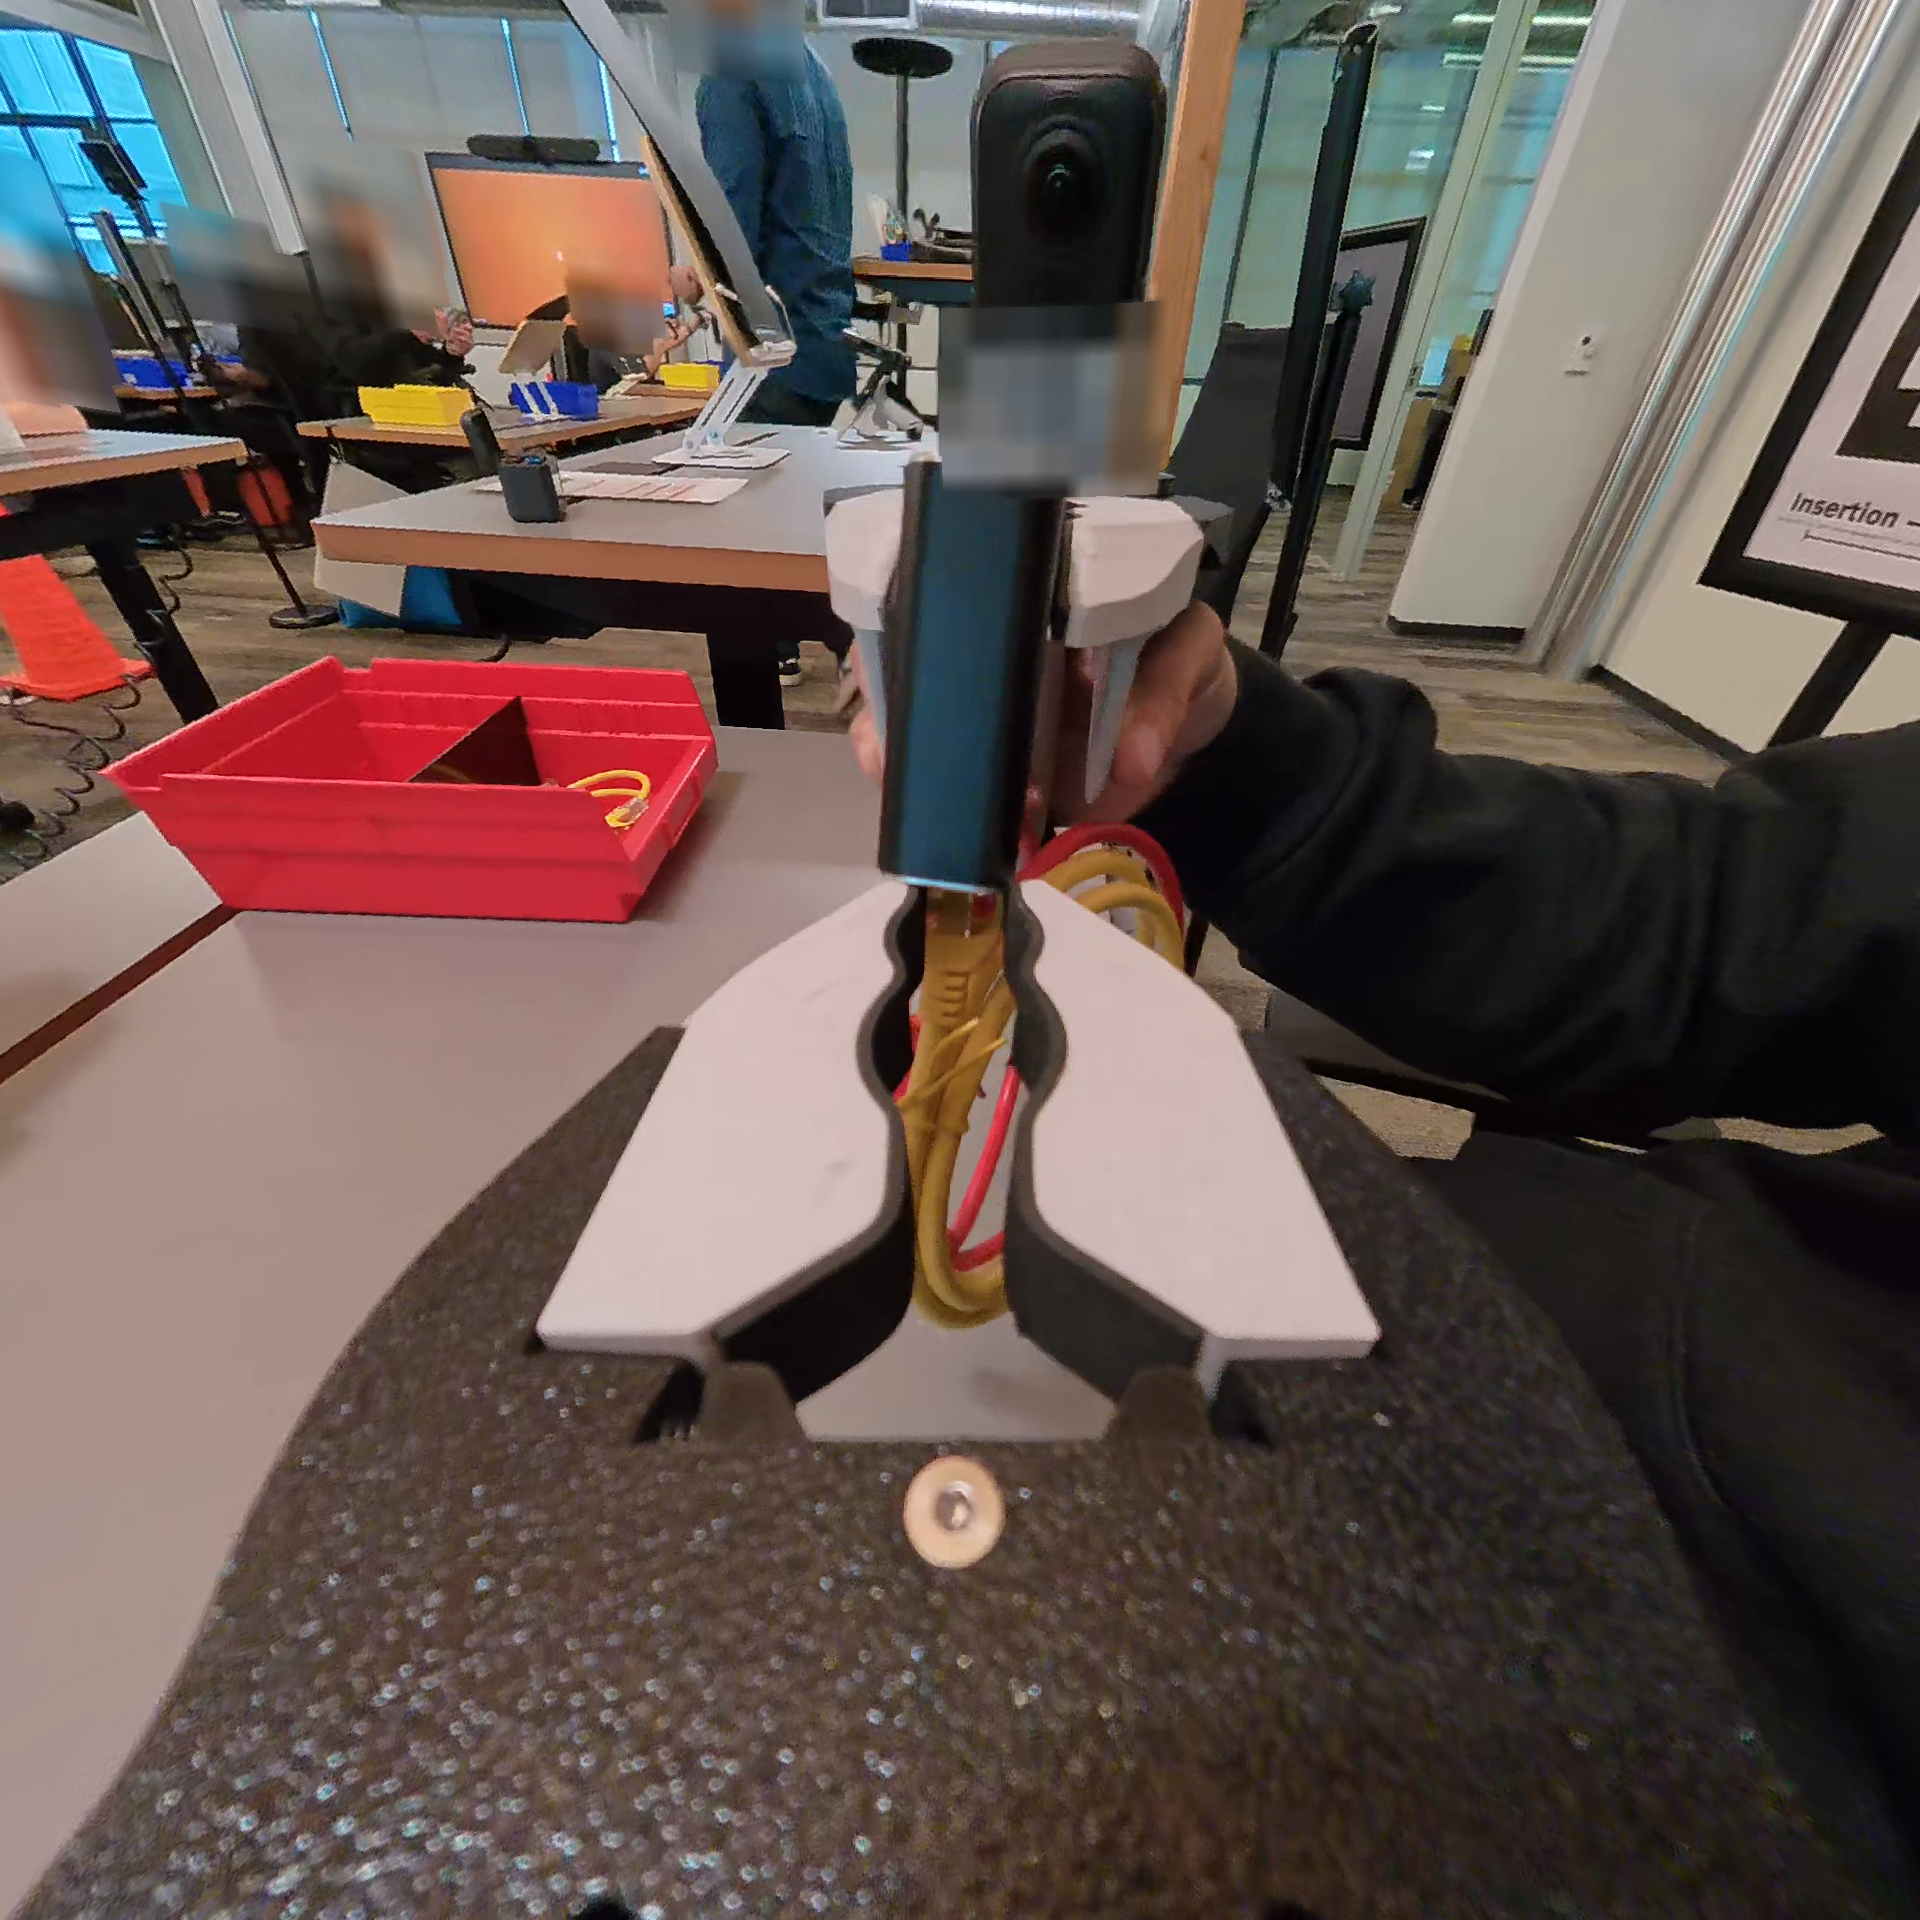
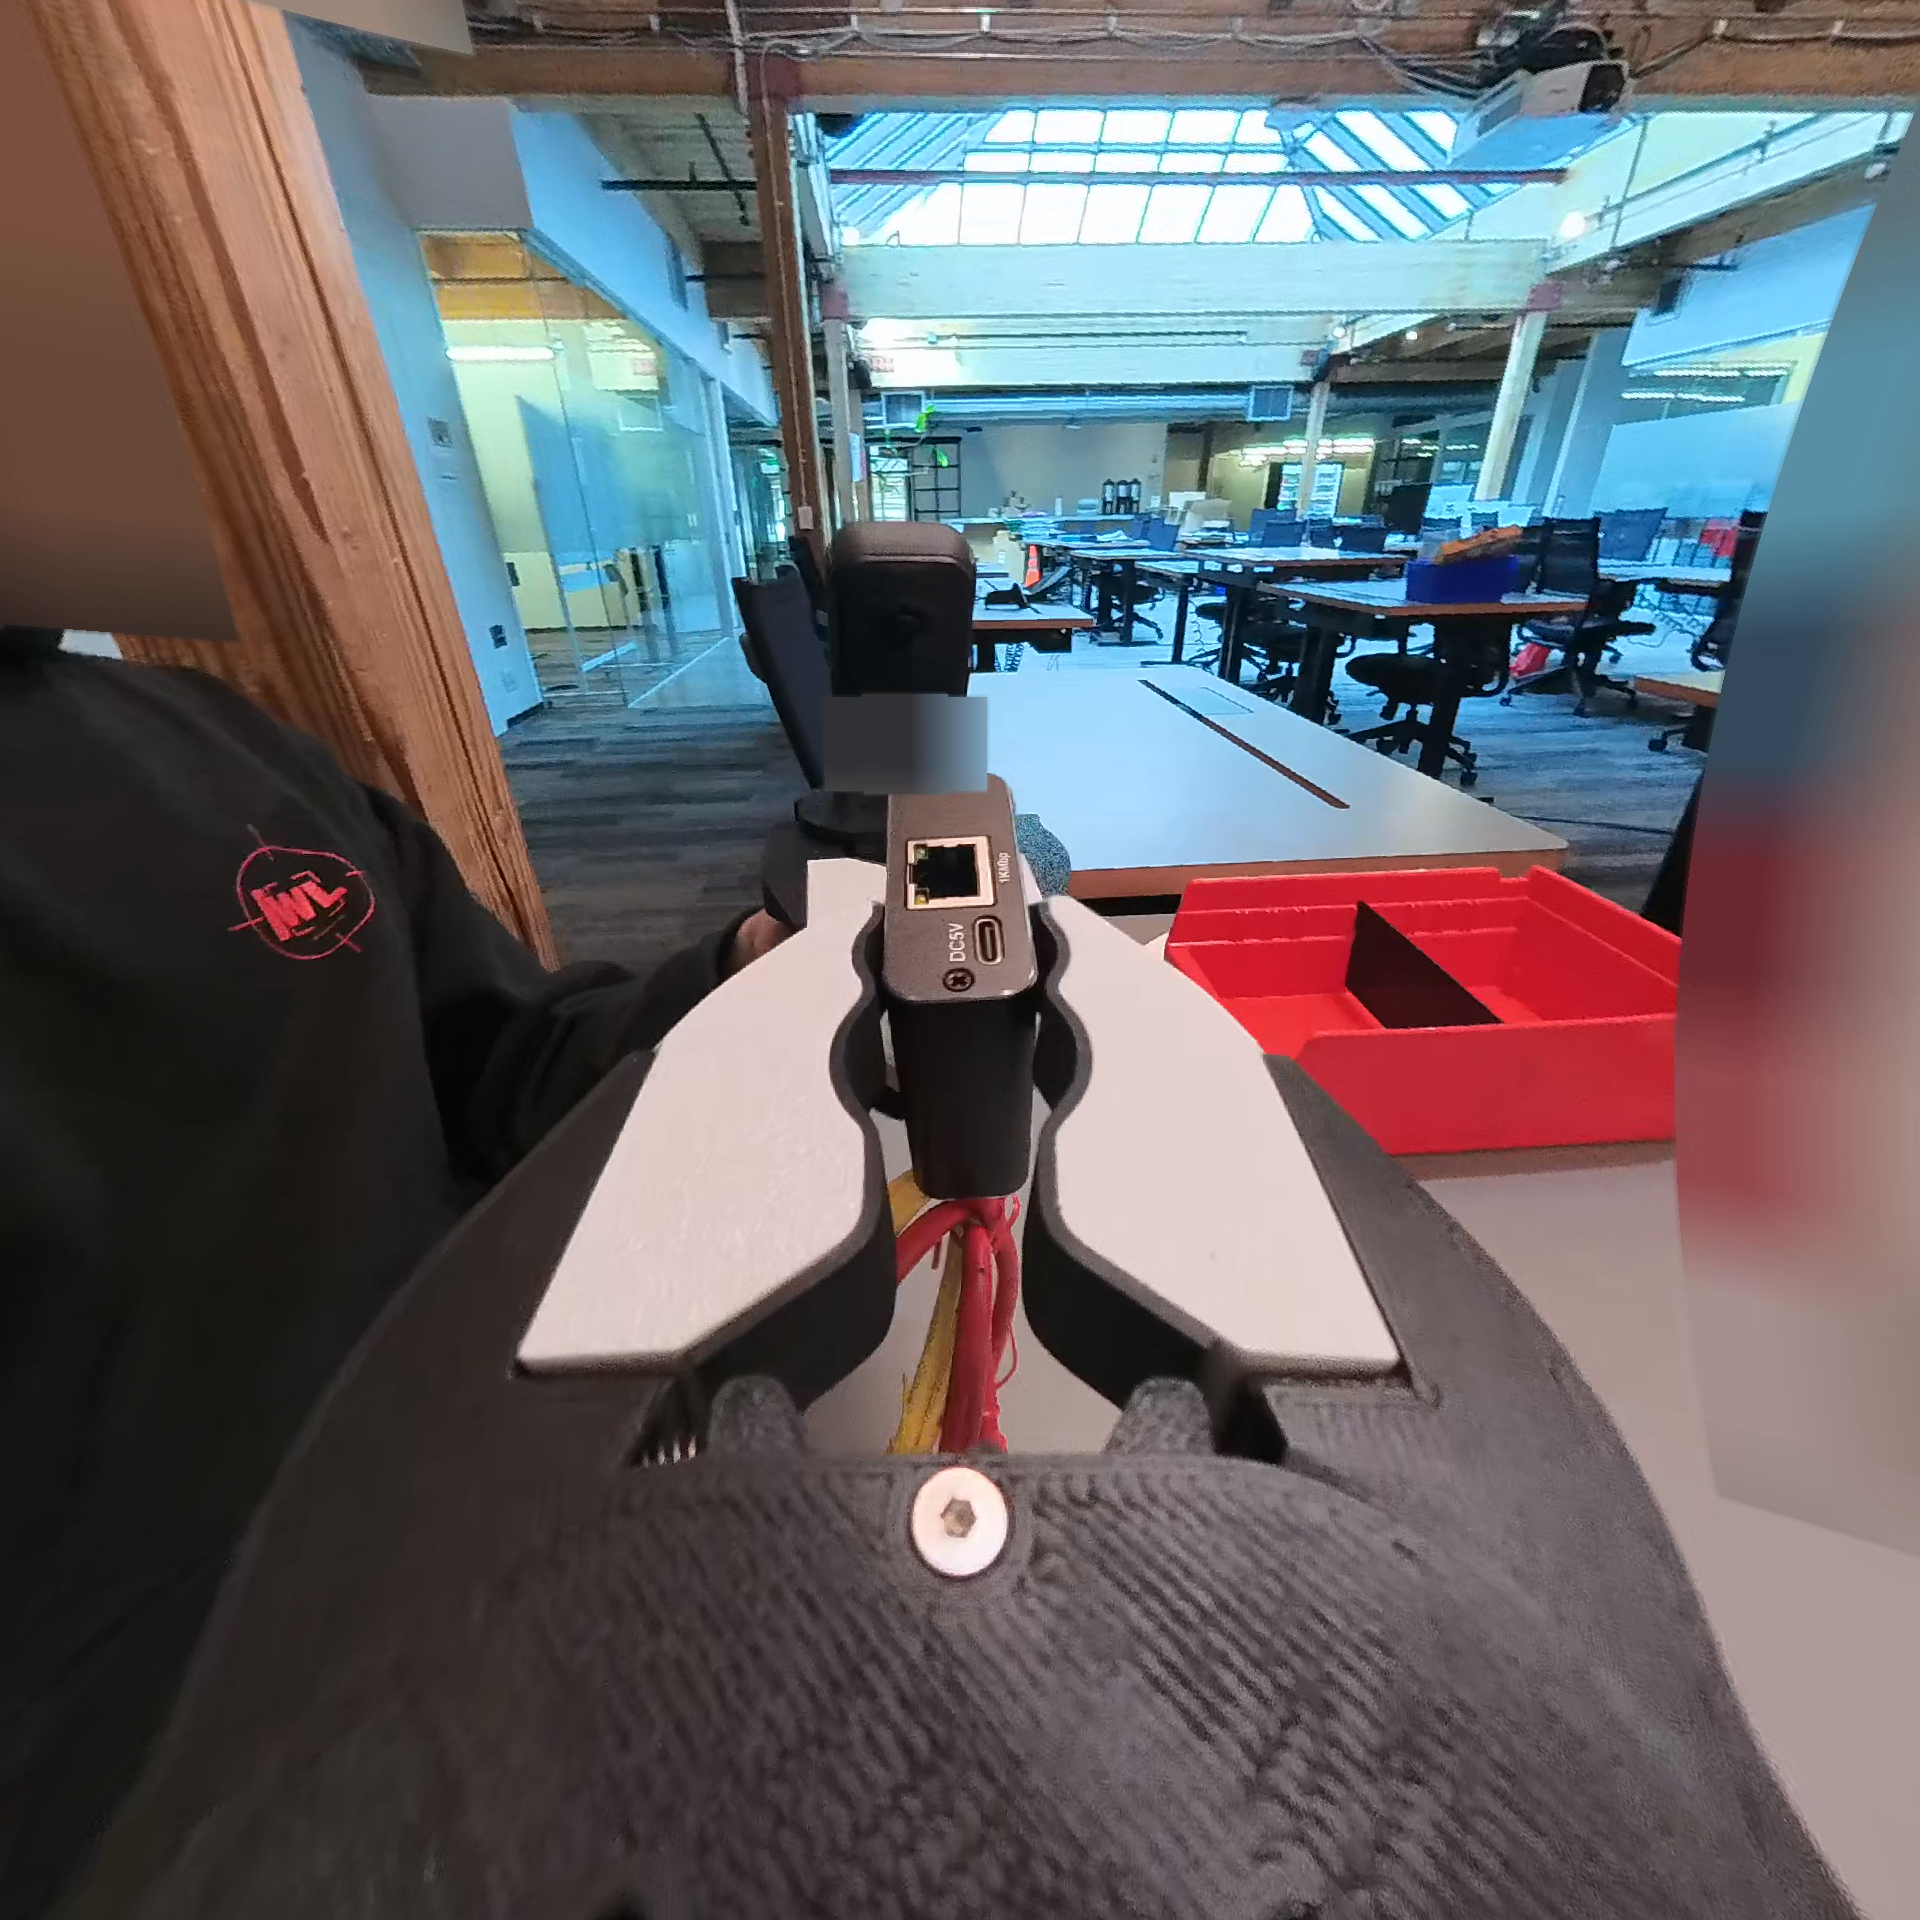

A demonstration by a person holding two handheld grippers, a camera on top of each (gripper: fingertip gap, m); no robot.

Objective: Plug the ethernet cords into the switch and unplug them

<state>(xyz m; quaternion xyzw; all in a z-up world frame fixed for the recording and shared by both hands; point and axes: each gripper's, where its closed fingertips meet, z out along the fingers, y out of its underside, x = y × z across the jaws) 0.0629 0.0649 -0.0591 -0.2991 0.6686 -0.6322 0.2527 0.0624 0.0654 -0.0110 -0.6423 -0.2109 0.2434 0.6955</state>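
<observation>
Gray table [image 1: 312,1143], switch [image 2: 956,997] between right tool [image 2: 958,961] fingers

Grey table [image 1: 312,1143] w/ dark seam line at left. Red bin [image 1: 416,821] sits on it, far left; black divider [image 1: 488,743] inside, yellow cord [image 1: 618,795] in its near-right compartment.

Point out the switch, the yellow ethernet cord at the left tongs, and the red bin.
switch [image 2: 958,935]: right wrist view, on its port end face.
yellow ethernet cord [image 1: 951,992]: left wrist view, on its plug boot.
red bin [image 1: 416,831]: left wrist view, on its front wall.
</observation>
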